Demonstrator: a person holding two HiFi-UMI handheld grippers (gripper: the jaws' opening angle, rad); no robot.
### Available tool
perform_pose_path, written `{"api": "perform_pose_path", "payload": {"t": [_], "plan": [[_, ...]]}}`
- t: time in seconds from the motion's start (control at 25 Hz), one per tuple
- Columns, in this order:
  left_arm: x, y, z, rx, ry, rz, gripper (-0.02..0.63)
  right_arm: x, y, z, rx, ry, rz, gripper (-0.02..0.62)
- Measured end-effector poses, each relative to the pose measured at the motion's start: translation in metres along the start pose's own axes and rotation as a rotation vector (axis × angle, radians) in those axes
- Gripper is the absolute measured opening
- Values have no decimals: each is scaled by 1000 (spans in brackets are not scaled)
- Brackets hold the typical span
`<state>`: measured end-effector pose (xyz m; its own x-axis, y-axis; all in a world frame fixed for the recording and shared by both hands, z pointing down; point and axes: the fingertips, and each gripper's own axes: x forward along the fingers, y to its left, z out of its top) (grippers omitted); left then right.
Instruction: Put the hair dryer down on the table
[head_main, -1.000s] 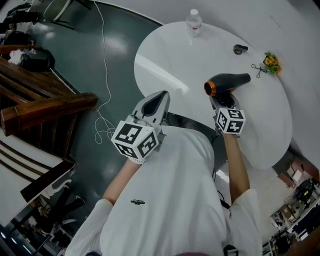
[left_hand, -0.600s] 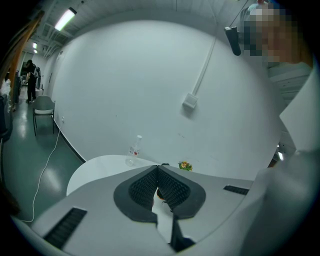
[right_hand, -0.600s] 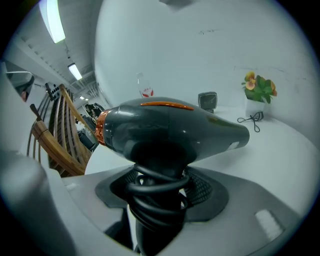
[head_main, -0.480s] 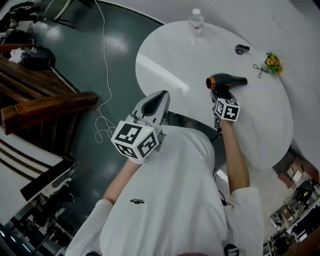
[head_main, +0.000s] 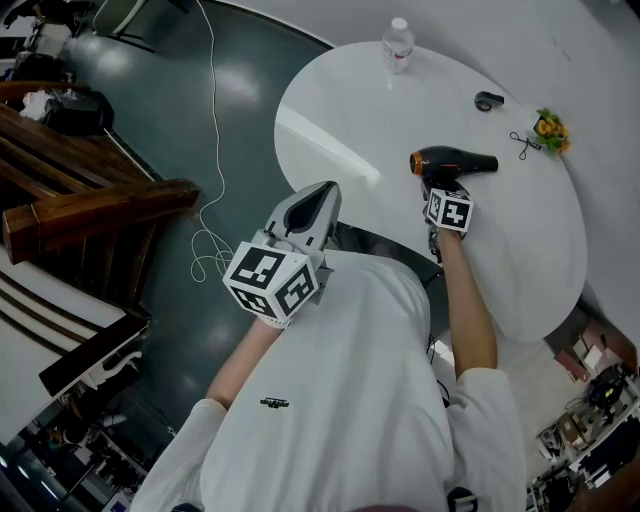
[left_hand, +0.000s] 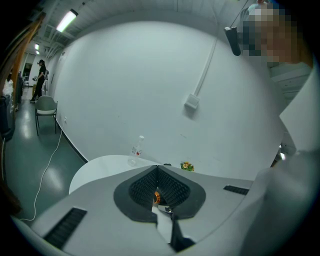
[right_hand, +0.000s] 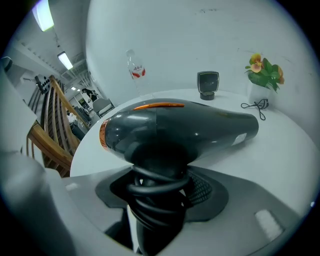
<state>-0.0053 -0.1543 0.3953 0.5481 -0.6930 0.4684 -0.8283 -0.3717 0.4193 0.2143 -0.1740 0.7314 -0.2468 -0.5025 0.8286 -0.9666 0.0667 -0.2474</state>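
The right gripper (head_main: 440, 192) pinches the hair dryer (right_hand: 185, 127) by its handle; wrapped cord (right_hand: 159, 186) hides the pads. The left gripper (left_hand: 158, 172) is pressed together.

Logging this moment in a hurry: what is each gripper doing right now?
Left gripper: closed, nothing in it.
Right gripper: closed on the cord-wrapped handle of the black hair dryer with an orange ring.

Strip lights (left_hand: 66, 20) are glaring overhead, floor (head_main: 180, 100) is reflecting bright patches, gripper views are warping and darkening at edges.
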Motion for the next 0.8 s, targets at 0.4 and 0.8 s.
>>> {"api": "perform_pose_path", "payload": {"t": [0.4,0.8], "plan": [[0,-1,-3,-4,2,-5,9,3,0,-2,7,-2,-24,291],[-5,0,-2,-12,-15,1,9,-6,2,1,5,-37,-24,325]]}}
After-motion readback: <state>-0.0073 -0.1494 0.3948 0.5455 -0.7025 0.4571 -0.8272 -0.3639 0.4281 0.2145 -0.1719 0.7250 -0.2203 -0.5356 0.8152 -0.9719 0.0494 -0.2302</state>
